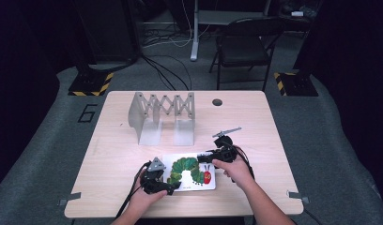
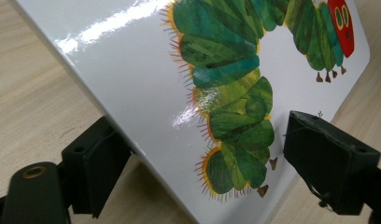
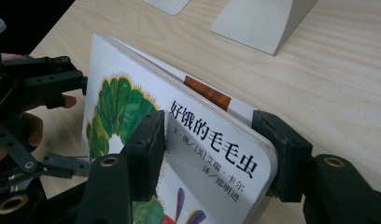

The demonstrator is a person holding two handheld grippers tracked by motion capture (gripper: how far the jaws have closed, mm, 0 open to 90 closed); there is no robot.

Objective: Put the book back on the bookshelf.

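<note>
A white picture book (image 1: 189, 172) with a green caterpillar on its cover sits near the table's front edge. My right gripper (image 1: 204, 156) is at its far right corner. In the right gripper view the right gripper (image 3: 209, 140) is shut on that corner of the book (image 3: 128, 102), one jaw on the cover and one behind it, and this side is raised off the wood. My left gripper (image 1: 173, 186) is at the near left corner. The left gripper (image 2: 212, 163) stands open, its jaws wide apart on either side of the tilted book (image 2: 146, 70).
A grey accordion-style rack (image 1: 161, 115) stands behind the book, and its feet (image 3: 263, 23) are close to the right gripper. The tabletop (image 1: 114, 154) has a round hole (image 1: 217, 102) at the back. A folding chair (image 1: 246, 44) stands beyond the table.
</note>
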